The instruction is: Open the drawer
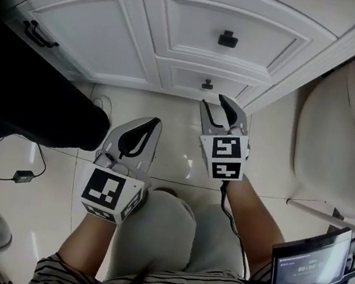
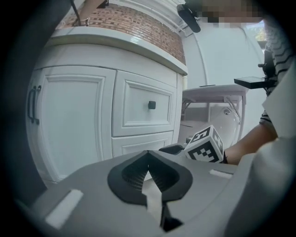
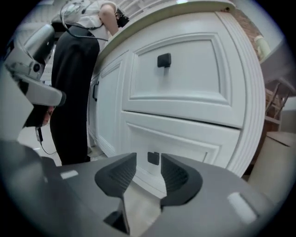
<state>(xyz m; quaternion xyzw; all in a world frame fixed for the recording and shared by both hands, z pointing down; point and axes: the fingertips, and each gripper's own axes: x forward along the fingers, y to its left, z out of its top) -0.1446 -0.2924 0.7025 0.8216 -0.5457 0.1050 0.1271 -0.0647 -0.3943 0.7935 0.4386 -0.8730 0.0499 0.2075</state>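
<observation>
Drawer closed under upper drawer; right gripper spread empty facing its knob, left gripper pressed together

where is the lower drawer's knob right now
In the head view the lower drawer's knob sits below the upper drawer, just ahead of the right claw, whose open jaws frame it in the right gripper view.

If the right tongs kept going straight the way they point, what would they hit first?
Most likely the small dark knob of the lower drawer: it sits framed between the open jaws of the right tongs, not touching them. How far off it is, the views don't settle.
</observation>
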